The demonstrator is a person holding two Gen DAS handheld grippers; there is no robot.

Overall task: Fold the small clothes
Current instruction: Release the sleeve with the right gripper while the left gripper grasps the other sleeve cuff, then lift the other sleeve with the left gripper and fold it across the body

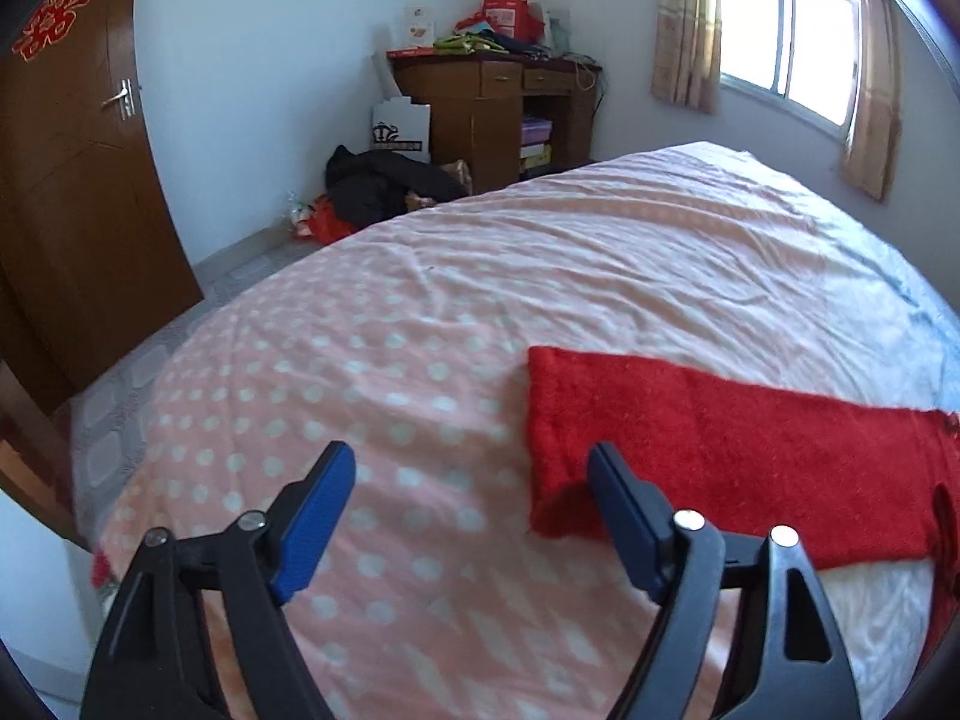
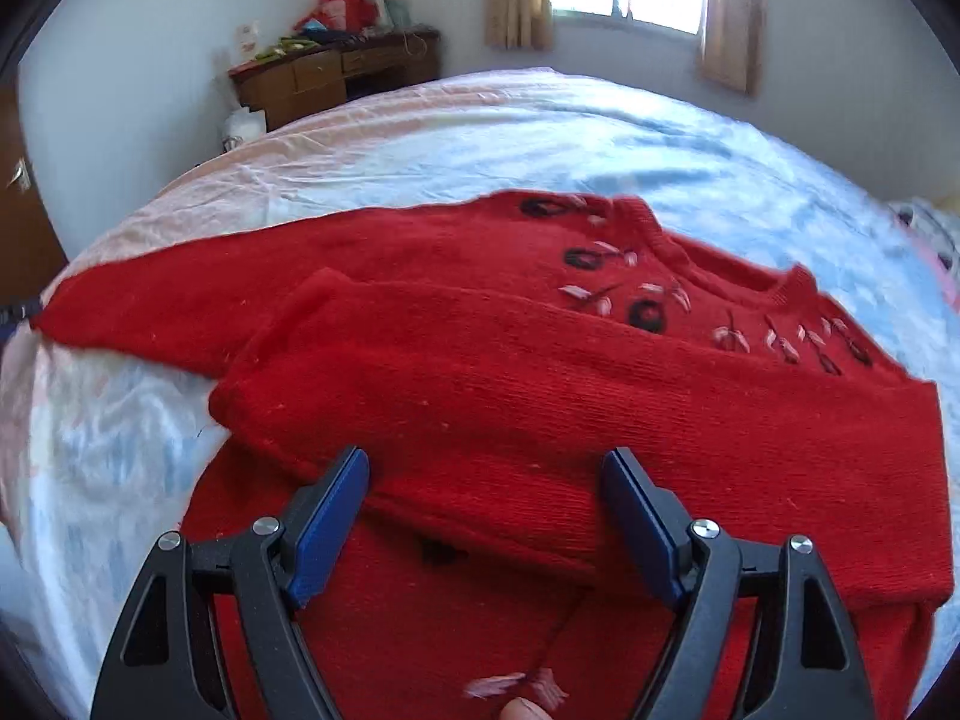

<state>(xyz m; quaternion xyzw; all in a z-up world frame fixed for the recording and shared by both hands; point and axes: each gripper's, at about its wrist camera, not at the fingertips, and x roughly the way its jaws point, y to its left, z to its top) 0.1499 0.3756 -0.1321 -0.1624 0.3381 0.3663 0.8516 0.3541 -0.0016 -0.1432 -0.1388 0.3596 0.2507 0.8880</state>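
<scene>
A small red knitted sweater [image 2: 540, 396] with flower embroidery near its collar lies flat on the bed. One sleeve is folded across its body; the other sleeve [image 1: 720, 444] stretches out to the left. My right gripper [image 2: 486, 480] is open and empty, just above the folded sleeve's lower edge. My left gripper [image 1: 471, 480] is open and empty, its right fingertip [image 1: 606, 474] at the cuff end of the outstretched sleeve, its left one over bare bedding.
The bed has a pink dotted cover [image 1: 360, 390] and a pale blue sheet [image 2: 600, 138]. A cluttered wooden desk [image 1: 498, 96] stands at the far wall, a dark clothes pile [image 1: 384, 180] on the floor, a brown door [image 1: 72, 180] at the left, a window [image 1: 786, 30].
</scene>
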